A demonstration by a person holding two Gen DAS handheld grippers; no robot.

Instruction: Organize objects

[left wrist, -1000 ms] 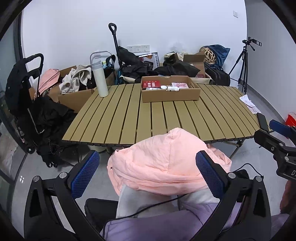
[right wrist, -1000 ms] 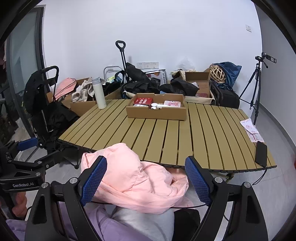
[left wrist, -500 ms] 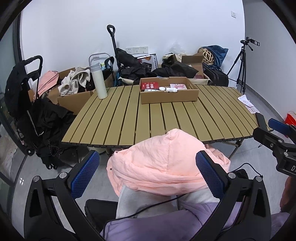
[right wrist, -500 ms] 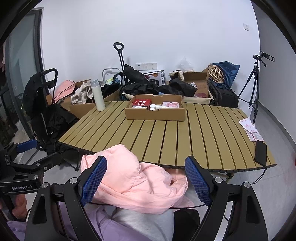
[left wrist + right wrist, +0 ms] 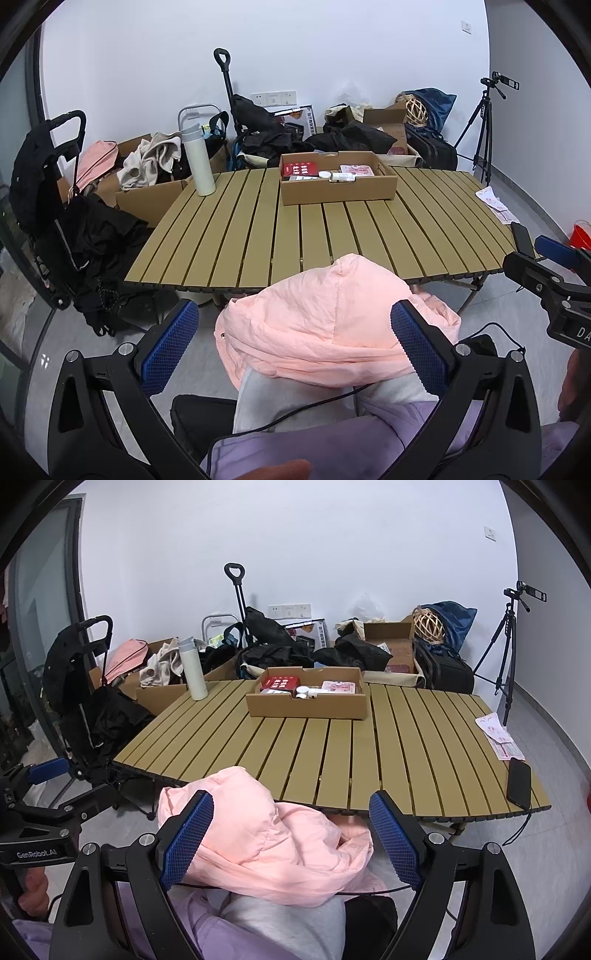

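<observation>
Both grippers are held low over the person's lap, side by side, pointing forward at the table. The left gripper point(image 5: 293, 343) has its blue-padded fingers point(image 5: 168, 345) spread wide with nothing between them, and the right gripper point(image 5: 291, 840) is spread just as wide and also holds nothing. A bare hand point(image 5: 31, 886) grips the left tool's handle at the lower left of the right wrist view; in the left wrist view the right tool juts in from the right edge, level with the table's near edge.

Directly beneath and between both pairs of fingers lies a bunched pink jacket point(image 5: 325, 325) on the person's knees, its hood peaking up toward the table. Neither gripper touches it as far as I can see, though the right gripper's left pad point(image 5: 188, 843) overlaps it in view.

Just beyond the jacket starts the slatted table point(image 5: 258, 236). Well ahead of the grippers, toward the far edge, sits an open cardboard box point(image 5: 306, 709) holding a red packet point(image 5: 281, 682), a small white bottle point(image 5: 341, 177) lying on its side and a pink packet point(image 5: 340, 687). Far ahead to the left stands a white flask point(image 5: 198, 160), upright. To the right, near the table's near corner, a black phone point(image 5: 519, 782) lies flat, with printed paper slips point(image 5: 498, 738) just beyond it.
</observation>
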